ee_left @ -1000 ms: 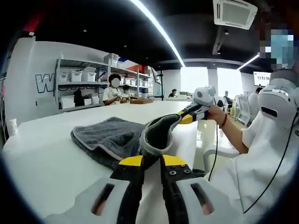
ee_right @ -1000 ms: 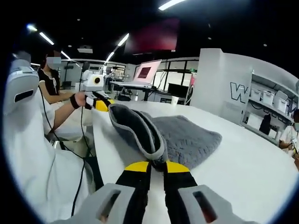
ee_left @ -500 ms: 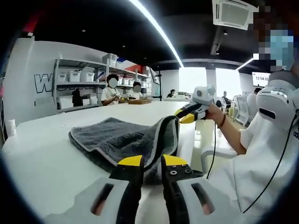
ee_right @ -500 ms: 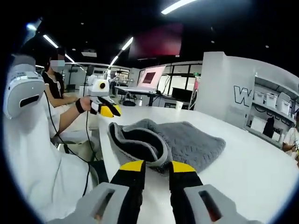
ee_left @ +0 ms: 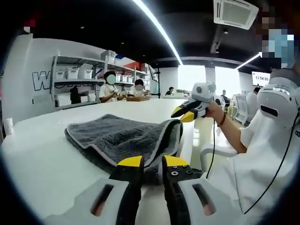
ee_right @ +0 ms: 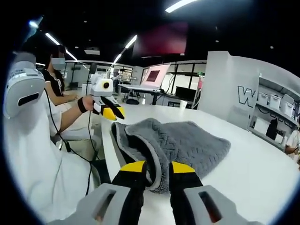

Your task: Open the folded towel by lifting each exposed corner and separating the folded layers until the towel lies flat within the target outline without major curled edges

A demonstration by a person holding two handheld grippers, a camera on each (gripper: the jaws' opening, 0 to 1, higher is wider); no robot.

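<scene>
Your grey towel [ee_left: 123, 137] lies on the white desk [ee_left: 42, 159], still folded over, with the pale-bound hem [ee_right: 154, 161] bunched in a loose roll at the near edge.

In the left gripper view, the left gripper [ee_left: 149, 162] has its jaws slightly parted with that hem just ahead of the tips; I cannot tell whether they pinch it. In the right gripper view, the right gripper [ee_right: 153, 165] sits with its jaws parted at the bunched edge, and cloth shows between them, though a firm grip is not clear.

Expect the towel to be soft, thick and limp: it will sag and curl rather than hold shape, and the plush pile should grip well. Take hold on the bound hem at 1 exposed corner per gripper, catching only the top layer, then lift and draw the 2 corners apart.
</scene>
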